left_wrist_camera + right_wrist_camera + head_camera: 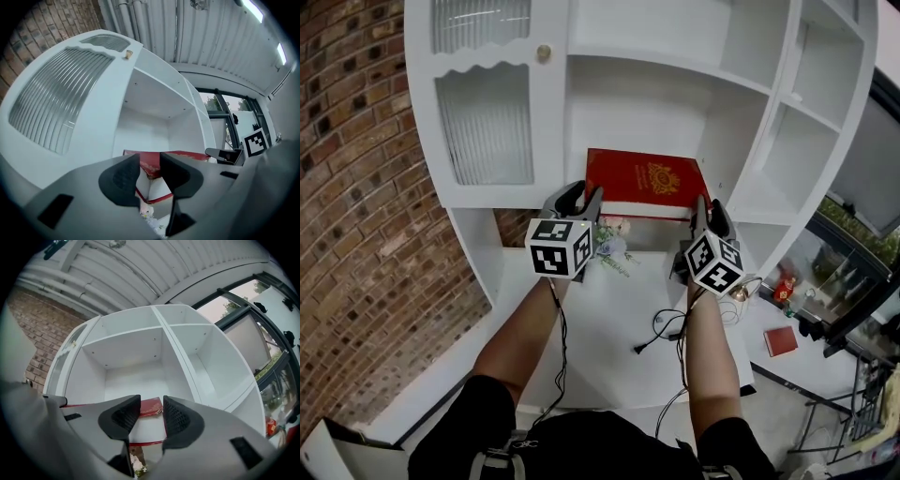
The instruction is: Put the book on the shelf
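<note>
A red book (645, 181) with a gold emblem on its cover hangs flat in the air in front of the white shelf unit's open middle compartment (642, 103). My left gripper (592, 200) is shut on the book's left near corner. My right gripper (703, 208) is shut on its right near corner. In the left gripper view the red cover (187, 156) and white page edges sit between the left gripper (150, 160) pads. In the right gripper view the book (151, 407) is clamped in the right gripper (151, 402), with the empty compartment (136, 369) straight beyond.
A ribbed-glass cabinet door (483, 122) with a brass knob (544, 53) stands left of the compartment, more open cubbies (811, 112) to the right. Below lies a white tabletop (600, 319) with small flowers (614, 246) and a black cable (661, 333). Brick wall (356, 187) at left.
</note>
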The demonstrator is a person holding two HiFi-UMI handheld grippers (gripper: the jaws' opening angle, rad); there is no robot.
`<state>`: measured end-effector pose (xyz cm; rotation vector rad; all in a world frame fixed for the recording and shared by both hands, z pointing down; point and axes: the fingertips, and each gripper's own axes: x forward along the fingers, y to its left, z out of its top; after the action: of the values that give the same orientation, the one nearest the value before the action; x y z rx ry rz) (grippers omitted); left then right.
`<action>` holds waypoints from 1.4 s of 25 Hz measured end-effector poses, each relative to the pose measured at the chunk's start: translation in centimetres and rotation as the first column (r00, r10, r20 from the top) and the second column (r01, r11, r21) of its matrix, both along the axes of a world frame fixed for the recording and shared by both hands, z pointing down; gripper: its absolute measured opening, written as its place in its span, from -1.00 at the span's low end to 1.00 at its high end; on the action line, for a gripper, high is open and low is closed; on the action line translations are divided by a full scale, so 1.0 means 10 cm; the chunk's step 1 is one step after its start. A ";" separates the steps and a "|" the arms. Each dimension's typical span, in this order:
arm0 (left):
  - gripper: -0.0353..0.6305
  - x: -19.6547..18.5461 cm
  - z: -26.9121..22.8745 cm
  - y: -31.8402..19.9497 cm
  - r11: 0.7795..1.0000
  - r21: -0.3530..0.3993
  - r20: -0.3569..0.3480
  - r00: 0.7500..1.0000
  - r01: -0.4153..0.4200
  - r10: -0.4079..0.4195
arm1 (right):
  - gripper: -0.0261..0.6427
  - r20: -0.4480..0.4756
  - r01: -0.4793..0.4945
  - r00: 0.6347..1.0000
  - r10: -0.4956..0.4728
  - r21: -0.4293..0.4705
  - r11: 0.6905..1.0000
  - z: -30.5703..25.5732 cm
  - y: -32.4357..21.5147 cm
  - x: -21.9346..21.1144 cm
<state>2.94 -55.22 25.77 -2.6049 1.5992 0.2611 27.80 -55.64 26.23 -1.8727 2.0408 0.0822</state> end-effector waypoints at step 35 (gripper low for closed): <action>-0.78 0.14 -0.14 0.53 0.997 0.061 0.101 0.993 0.051 -0.057 | -0.88 -0.097 0.078 0.993 -0.072 0.059 0.995 -0.20 0.54 -0.25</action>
<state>4.38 -49.93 24.37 -2.4850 1.6007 0.1651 25.34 -50.22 24.28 -1.7836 2.1434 0.2167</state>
